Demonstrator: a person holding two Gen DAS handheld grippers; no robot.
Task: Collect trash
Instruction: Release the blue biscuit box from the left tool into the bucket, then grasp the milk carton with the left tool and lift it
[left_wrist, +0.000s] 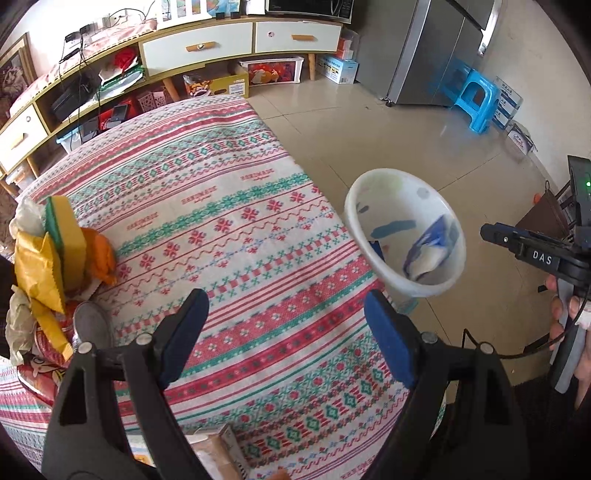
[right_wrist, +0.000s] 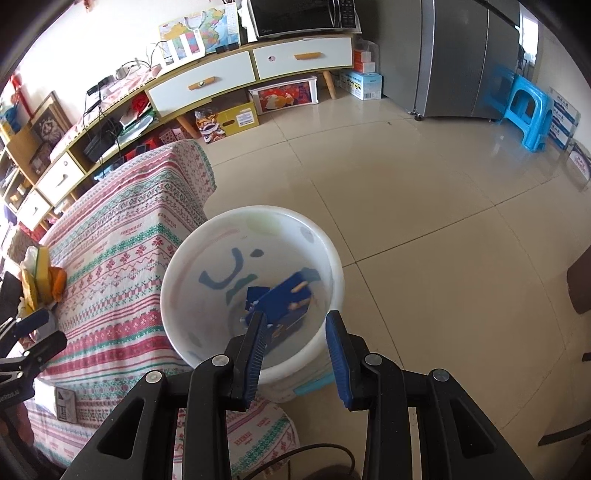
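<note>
A white waste bin stands on the floor beside the table; it also shows in the left wrist view. A blue wrapper lies inside it, also visible from the left. My right gripper is open and empty, above the bin's near rim. My left gripper is open and empty over the patterned tablecloth. A pile of trash lies at the table's left edge: a yellow wrapper, a yellow-green sponge, an orange bag, crumpled white paper.
A cabinet with drawers runs along the back wall. A grey fridge and a blue stool stand at the back right. Boxes sit on the floor under the cabinet. Tiled floor lies right of the table.
</note>
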